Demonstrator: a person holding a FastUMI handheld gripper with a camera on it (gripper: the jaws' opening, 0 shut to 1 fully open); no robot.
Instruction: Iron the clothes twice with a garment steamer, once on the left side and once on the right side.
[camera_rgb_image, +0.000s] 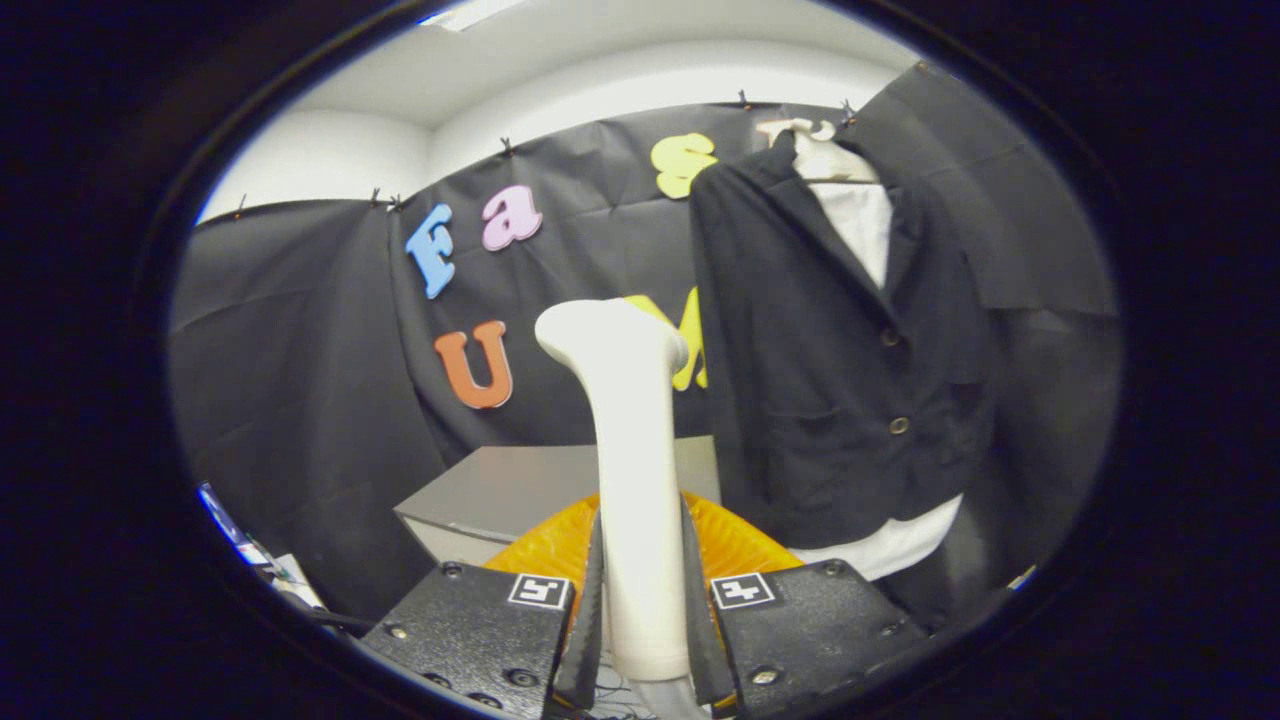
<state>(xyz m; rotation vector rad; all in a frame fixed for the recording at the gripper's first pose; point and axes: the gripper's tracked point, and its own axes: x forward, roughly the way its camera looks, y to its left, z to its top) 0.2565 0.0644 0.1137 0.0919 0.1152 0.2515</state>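
A white garment steamer (630, 440) stands upright between my fingers, its handle gripped low down and its angled head at the top. My gripper (642, 590) is shut on that handle, both fingers pressing its sides. A dark blazer (830, 380) over a white shirt hangs on a white hanger (815, 135) against the booth wall, beyond the fingers and to the right of the steamer. The steamer head is apart from the blazer, level with its chest and left of its left edge.
A grey box or table top (520, 490) sits just beyond the fingers. An orange ribbed object (560, 545) lies behind the steamer handle, partly hidden. Black cloth forms the wall behind everything.
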